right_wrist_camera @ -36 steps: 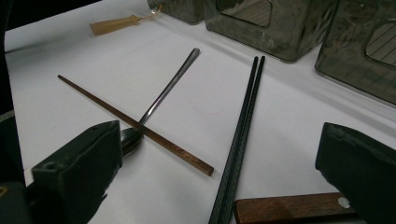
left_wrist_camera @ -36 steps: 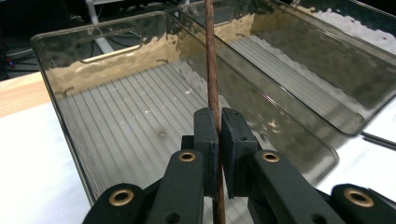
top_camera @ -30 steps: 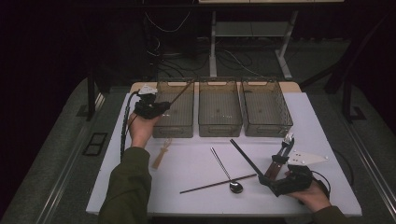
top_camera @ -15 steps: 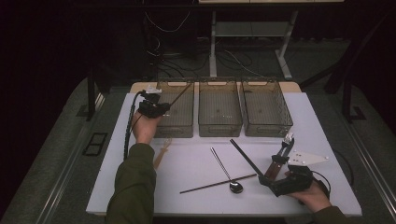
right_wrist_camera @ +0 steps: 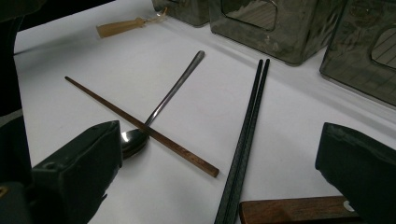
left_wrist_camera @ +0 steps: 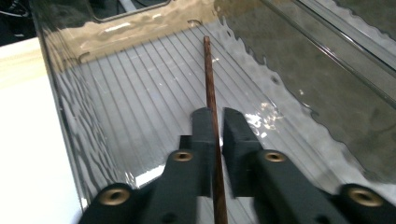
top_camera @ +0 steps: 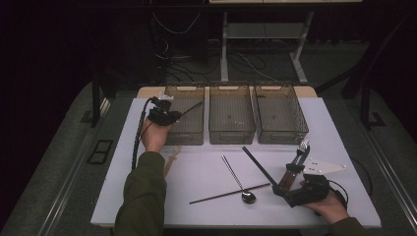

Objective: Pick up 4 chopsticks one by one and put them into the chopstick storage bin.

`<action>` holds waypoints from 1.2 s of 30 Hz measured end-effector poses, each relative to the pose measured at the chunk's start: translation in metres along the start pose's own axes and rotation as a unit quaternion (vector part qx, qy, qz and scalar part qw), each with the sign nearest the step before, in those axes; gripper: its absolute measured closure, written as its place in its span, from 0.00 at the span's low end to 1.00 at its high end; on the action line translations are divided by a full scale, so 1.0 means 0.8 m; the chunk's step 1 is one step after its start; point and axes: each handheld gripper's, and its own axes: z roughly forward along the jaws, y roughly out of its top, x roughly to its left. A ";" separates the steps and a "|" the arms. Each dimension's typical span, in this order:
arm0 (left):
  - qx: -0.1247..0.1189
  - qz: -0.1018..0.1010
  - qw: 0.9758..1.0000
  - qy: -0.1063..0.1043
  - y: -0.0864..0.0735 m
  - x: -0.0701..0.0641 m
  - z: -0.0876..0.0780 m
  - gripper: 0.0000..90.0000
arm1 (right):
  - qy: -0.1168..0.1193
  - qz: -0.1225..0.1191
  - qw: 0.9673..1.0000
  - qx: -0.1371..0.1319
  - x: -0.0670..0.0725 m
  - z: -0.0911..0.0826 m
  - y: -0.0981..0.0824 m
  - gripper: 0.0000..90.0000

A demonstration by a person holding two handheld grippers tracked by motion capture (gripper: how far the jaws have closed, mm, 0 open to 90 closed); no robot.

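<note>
My left gripper (top_camera: 169,115) hovers at the near left corner of the left clear bin (top_camera: 184,133). A brown chopstick (left_wrist_camera: 208,70) runs between its jaws and points out over the bin's ribbed floor (left_wrist_camera: 140,84). The jaws have just been opening. The stick leans on one pad, with a thin gap to the other. My right gripper (top_camera: 287,184) rests open at the front right of the white table, jaws far apart (right_wrist_camera: 219,128). The wooden handle (right_wrist_camera: 299,210) of a fork (top_camera: 296,160) lies between its jaws.
On the white table (top_camera: 196,216) lie a spoon (top_camera: 236,179), a second brown chopstick (top_camera: 228,193) crossing it, a pair of black chopsticks (top_camera: 258,164) and a pale wooden utensil (top_camera: 170,160). The middle bin (top_camera: 231,133) and right bin (top_camera: 282,135) stand behind.
The left hand with its chopstick has shifted slightly at the left bin's corner. The right hand has kept still.
</note>
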 end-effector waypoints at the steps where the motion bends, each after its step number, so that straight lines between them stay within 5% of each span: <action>1: -0.001 0.002 1.000 0.003 0.000 0.000 0.000 0.77 | 0.000 -0.001 1.000 0.000 0.000 0.000 0.000 0.01; 5: -0.009 -0.001 1.000 0.009 0.001 0.000 -0.002 0.69 | 0.000 -0.001 1.000 0.000 0.000 0.000 0.000 0.01; 15: -0.045 -0.003 0.998 -0.037 0.004 0.001 -0.016 0.63 | -0.002 0.000 1.000 -0.003 -0.001 -0.001 0.000 0.01; 18: -0.050 0.018 0.998 -0.045 0.006 -0.005 -0.022 0.59 | -0.002 0.002 1.000 -0.004 -0.001 -0.001 0.000 0.01; 22: -0.062 0.017 0.995 -0.079 0.008 -0.009 -0.031 0.55 | -0.003 0.003 1.000 -0.004 -0.001 -0.002 0.000 0.01; 26: -0.066 0.040 0.993 -0.094 0.009 -0.019 -0.041 0.50 | -0.004 0.003 1.000 -0.005 -0.002 -0.003 0.000 0.01; 36: -0.086 0.055 0.985 -0.136 -0.004 -0.038 -0.069 0.44 | -0.011 0.006 1.000 -0.009 -0.002 -0.001 -0.001 0.01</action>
